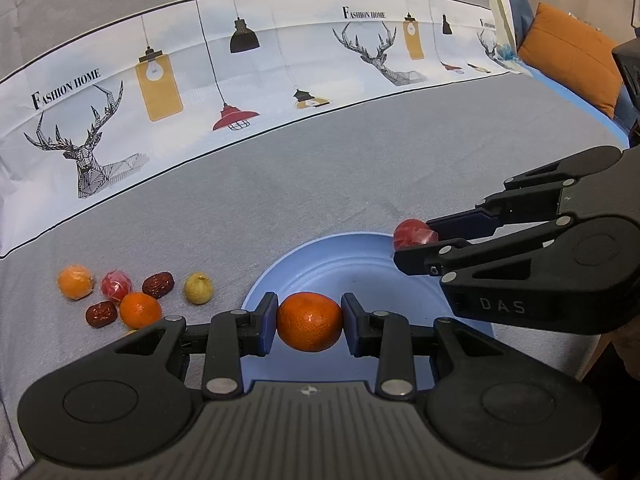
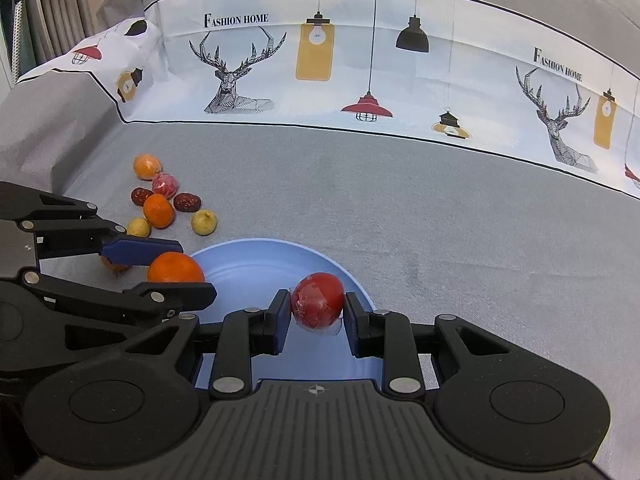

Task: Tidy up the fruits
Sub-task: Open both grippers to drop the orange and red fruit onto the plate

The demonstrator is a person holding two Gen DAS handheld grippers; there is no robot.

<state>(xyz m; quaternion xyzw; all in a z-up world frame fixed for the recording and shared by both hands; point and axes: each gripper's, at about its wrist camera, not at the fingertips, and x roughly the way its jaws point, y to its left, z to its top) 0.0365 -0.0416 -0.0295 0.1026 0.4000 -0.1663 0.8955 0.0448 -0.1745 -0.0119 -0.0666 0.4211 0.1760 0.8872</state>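
Observation:
My left gripper [image 1: 309,322] is shut on an orange mandarin [image 1: 309,326] and holds it over the near left part of the blue plate [image 1: 360,256]. My right gripper [image 2: 317,312] is shut on a red wrapped fruit [image 2: 318,300] over the plate's right side [image 2: 248,276]. In the left wrist view the right gripper [image 1: 416,240] comes in from the right with the red fruit [image 1: 412,234]. In the right wrist view the left gripper [image 2: 176,266] comes in from the left with the mandarin [image 2: 174,268]. The plate's bare bottom shows no fruit.
A cluster of loose fruit lies on the grey cloth left of the plate: mandarins [image 1: 140,310], a red wrapped fruit [image 1: 116,285], dark red dates [image 1: 159,285] and a yellow-green fruit [image 1: 198,288]. A printed cloth [image 1: 240,80] with deer and lamps runs along the back.

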